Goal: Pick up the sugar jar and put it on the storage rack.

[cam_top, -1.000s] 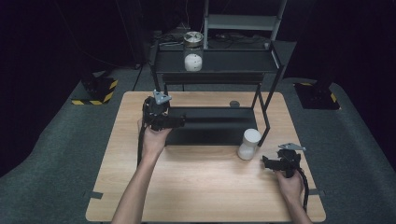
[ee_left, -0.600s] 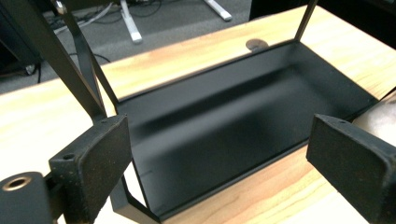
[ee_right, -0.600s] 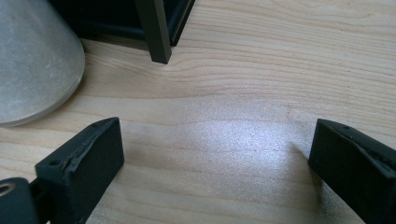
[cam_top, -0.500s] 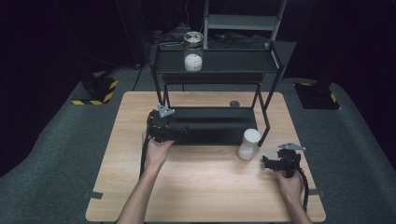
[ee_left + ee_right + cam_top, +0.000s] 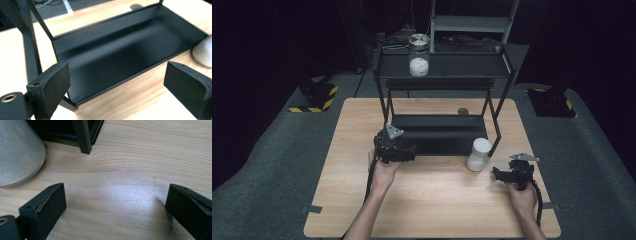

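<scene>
- Left gripper (image 5: 408, 153), jaws spread and empty, hangs low at the front left corner of the rack's (image 5: 505, 67) bottom tray (image 5: 120, 52).
- Right gripper (image 5: 498, 173), jaws also wide with nothing between them, rests near the table's (image 5: 432, 210) right front, aimed at the jar (image 5: 478, 154).
- The step looks like an approach; a grasp would next need one gripper brought around the jar.
- The jar, white and frosted, stands upright on the table just before the tray's right end, beside the rack's leg (image 5: 83, 136).
</scene>
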Tool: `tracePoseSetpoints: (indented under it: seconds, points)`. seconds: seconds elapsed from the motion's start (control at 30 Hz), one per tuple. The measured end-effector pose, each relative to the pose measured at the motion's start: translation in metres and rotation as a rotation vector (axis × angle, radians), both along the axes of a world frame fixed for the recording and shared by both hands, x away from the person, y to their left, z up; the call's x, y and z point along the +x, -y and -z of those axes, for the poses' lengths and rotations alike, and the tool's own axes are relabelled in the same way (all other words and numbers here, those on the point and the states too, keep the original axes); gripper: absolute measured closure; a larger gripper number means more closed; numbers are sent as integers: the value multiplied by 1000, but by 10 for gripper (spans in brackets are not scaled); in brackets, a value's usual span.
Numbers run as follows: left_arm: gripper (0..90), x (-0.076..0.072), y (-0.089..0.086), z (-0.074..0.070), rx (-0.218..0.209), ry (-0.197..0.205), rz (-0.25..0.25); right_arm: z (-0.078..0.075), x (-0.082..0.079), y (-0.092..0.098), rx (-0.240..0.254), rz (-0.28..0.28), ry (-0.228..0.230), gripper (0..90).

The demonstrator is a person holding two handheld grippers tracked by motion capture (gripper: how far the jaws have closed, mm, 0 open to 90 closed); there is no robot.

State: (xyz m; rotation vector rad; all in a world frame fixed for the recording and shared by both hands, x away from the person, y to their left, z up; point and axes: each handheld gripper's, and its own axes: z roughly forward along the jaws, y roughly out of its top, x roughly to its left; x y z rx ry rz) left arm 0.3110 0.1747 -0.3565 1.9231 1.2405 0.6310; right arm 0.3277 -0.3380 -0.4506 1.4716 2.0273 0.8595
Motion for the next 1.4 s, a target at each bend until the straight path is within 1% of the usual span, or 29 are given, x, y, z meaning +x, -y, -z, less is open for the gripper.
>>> tracePoseSetpoints:
  seconds: [0.07, 0.1, 0.2, 0.33, 0.4, 0.43, 0.5, 0.53, 0.57, 0.67, 0.7, 0.8, 0.9, 1.03, 1.1, 1.2, 1.37, 1.4]
  points:
    - [70, -1, -1, 6, -12, -10, -4, 0, 0, 0, 0, 0, 0, 23]
    - [70, -1, -1, 6, -12, -10, -4, 0, 0, 0, 0, 0, 0, 23]
    - [70, 0, -3, 14, -26, -27, -5, 0, 0, 0, 0, 0, 0, 23]
    - [69, 0, -6, 27, -49, -53, -8, 0, 0, 0, 0, 0, 0, 23]
    - [69, -1, -7, 30, -55, -53, -10, 0, 0, 0, 0, 1, 0, 22]
    - [69, -2, -8, 35, -67, -58, -13, 0, 0, 0, 0, 2, -1, 22]
    - [69, -3, -10, 41, -75, -68, -17, 0, 0, 0, 0, 2, -1, 21]
    - [69, -3, -10, 44, -75, -74, -19, 0, 0, -1, 0, 2, -1, 21]
    - [70, -3, -10, 44, -75, -74, -19, 0, 0, -1, 0, 2, -1, 21]
    - [69, -3, -7, 53, -58, -89, -23, 0, 0, -1, 0, 3, -1, 20]
    - [69, -3, -7, 53, -58, -89, -23, 0, 0, -1, 0, 3, -1, 20]
    - [69, -3, -4, 63, -50, -100, -31, 0, 1, -1, 0, 3, -1, 20]
    - [69, -3, -3, 66, -49, -107, -34, 0, 1, -1, 0, 3, -2, 20]
    - [69, -2, -1, 74, -36, -123, -44, 0, 1, -1, 0, 3, -2, 19]
    - [69, -2, 0, 76, -34, -126, -47, 0, 1, -1, 0, 3, -1, 19]
    - [69, -1, 1, 83, -25, -134, -66, 0, 1, -1, 0, 3, -1, 19]
    - [69, 2, 2, 88, -26, -143, -86, 0, 1, -1, 0, 3, -2, 19]
    - [69, 3, 3, 91, -29, -151, -93, 0, 1, -1, 0, 3, -2, 20]
